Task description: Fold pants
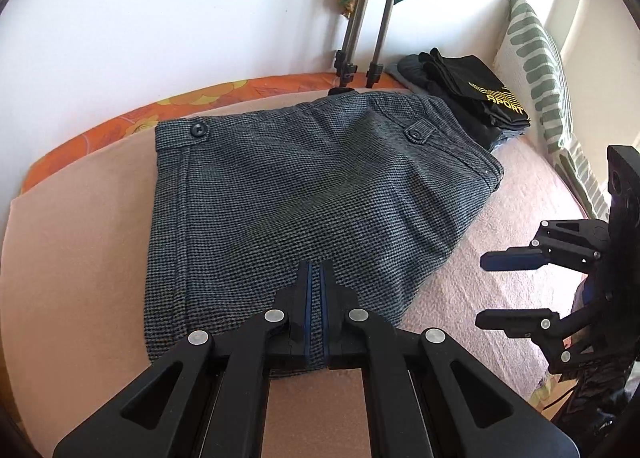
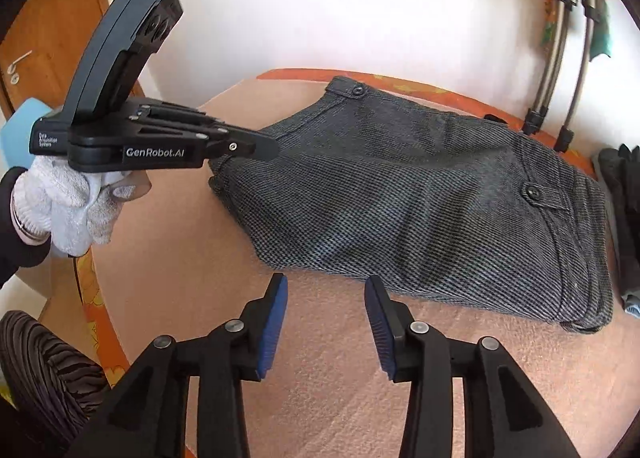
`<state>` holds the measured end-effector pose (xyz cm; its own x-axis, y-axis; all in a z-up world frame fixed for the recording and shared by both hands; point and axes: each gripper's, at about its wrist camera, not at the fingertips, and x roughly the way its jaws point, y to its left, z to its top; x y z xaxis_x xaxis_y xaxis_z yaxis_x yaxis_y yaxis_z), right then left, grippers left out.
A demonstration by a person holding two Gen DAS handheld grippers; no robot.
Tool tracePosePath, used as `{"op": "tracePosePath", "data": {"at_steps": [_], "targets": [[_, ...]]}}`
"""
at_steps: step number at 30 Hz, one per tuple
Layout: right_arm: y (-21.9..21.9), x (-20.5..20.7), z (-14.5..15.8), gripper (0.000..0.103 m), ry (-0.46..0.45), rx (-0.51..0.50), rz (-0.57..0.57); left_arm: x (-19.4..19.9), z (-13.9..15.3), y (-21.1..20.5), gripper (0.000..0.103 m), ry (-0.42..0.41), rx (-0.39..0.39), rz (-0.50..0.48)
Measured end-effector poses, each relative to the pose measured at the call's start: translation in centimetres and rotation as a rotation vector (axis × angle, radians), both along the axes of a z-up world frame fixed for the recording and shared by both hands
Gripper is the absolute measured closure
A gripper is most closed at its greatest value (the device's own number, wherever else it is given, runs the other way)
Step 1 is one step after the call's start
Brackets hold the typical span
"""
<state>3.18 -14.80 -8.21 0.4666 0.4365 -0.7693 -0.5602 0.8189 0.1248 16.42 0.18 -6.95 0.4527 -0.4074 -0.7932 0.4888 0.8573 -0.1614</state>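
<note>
Grey checked pants [image 1: 300, 186] lie folded on the pink bed cover [image 1: 72, 258], waistband and buttons toward the wall. My left gripper [image 1: 317, 264] is shut on the pants' near edge, with a strip of the fabric pinched between its blue pads. In the right wrist view the same gripper [image 2: 266, 146], held by a white-gloved hand [image 2: 68, 210], meets the left end of the pants [image 2: 420, 198]. My right gripper [image 2: 326, 282] stands open just short of the pants' near edge, nothing between its fingers. From the left wrist view it [image 1: 486, 290] hangs over the cover to the right of the pants.
A stack of dark folded clothes [image 1: 472, 98] lies behind the pants' right end, beside a green-striped pillow [image 1: 536, 70]. Tripod legs [image 1: 368, 26] stand against the white wall. An orange sheet edge [image 1: 120, 122] borders the bed. A wooden door [image 2: 52, 38] is at the left.
</note>
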Motion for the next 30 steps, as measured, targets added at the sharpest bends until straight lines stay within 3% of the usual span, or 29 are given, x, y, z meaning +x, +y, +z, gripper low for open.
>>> {"op": "tracePosePath", "data": {"at_steps": [1,5,7,12,15,22,30], "targets": [[-1.3,0.2,0.2,0.040,0.003,0.018,-0.048,0.0,-0.2,-0.7,0.100,0.002,0.003,-0.014],[-6.3,1.2,0.5,0.036,0.012,0.037,-0.246,0.4,-1.4,-2.8,0.100,0.017,0.034,-0.059],[-8.8,2.0,0.4,0.026,0.031,0.059,-0.348,0.6,-2.3,-3.2,0.100,0.043,0.044,-0.066],[-14.6,3.9,-0.6,0.024,0.081,0.133,-0.566,0.7,-4.8,-3.1,0.100,0.093,0.067,-0.060],[-17.1,4.8,-1.6,0.023,0.126,0.201,-0.653,1.0,-4.3,-2.8,0.100,0.111,0.048,-0.045],[-20.0,5.9,-4.5,0.022,0.236,0.415,-0.761,2.5,-0.4,-4.9,0.100,0.013,0.005,-0.035],[-19.5,6.7,-6.0,0.021,0.234,0.525,-0.793,5.4,-1.0,-10.1,0.100,0.004,-0.023,-0.051]]}}
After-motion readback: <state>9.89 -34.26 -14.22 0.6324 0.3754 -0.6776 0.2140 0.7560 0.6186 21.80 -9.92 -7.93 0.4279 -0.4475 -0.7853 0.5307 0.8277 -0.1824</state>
